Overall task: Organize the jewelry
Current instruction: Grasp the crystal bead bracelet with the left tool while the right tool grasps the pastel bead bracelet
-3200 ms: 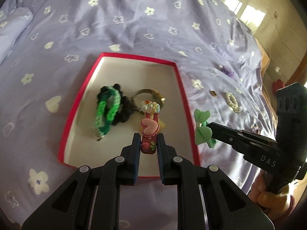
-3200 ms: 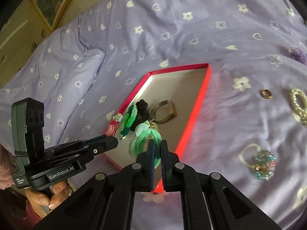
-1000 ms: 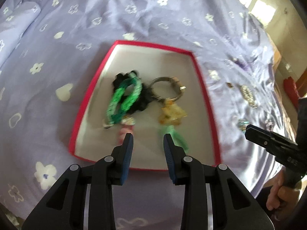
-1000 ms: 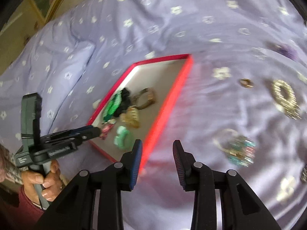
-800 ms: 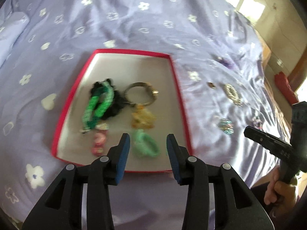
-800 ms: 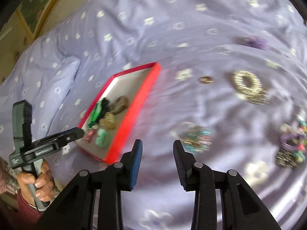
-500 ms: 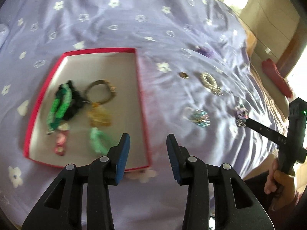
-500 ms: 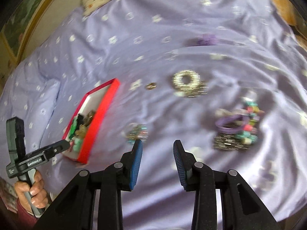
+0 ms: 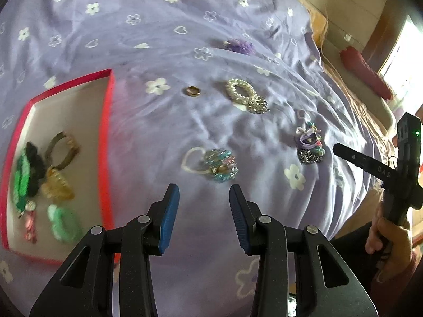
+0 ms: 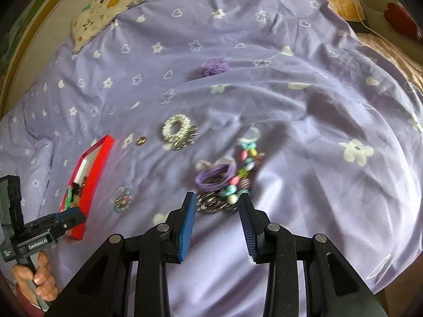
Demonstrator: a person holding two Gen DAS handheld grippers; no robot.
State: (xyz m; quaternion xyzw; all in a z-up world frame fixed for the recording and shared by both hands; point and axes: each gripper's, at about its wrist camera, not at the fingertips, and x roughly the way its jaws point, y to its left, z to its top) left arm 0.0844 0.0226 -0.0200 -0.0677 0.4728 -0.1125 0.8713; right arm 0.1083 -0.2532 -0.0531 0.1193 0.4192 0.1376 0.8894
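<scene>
Left wrist view: a purple flowered bedspread [image 9: 164,34] carries a red-rimmed tray [image 9: 107,121] at left, with hair ties and clips inside. Loose jewelry lies well apart from it: a pearl bracelet [image 9: 242,93], a beaded bracelet [image 9: 220,163], a gold ring [image 9: 192,91]. The left claw [image 9: 203,206] hangs partly open, empty; its jaws have just been widening. The right claw [image 10: 217,218], partly open and empty, hovers over a beaded pile [image 10: 227,179].
</scene>
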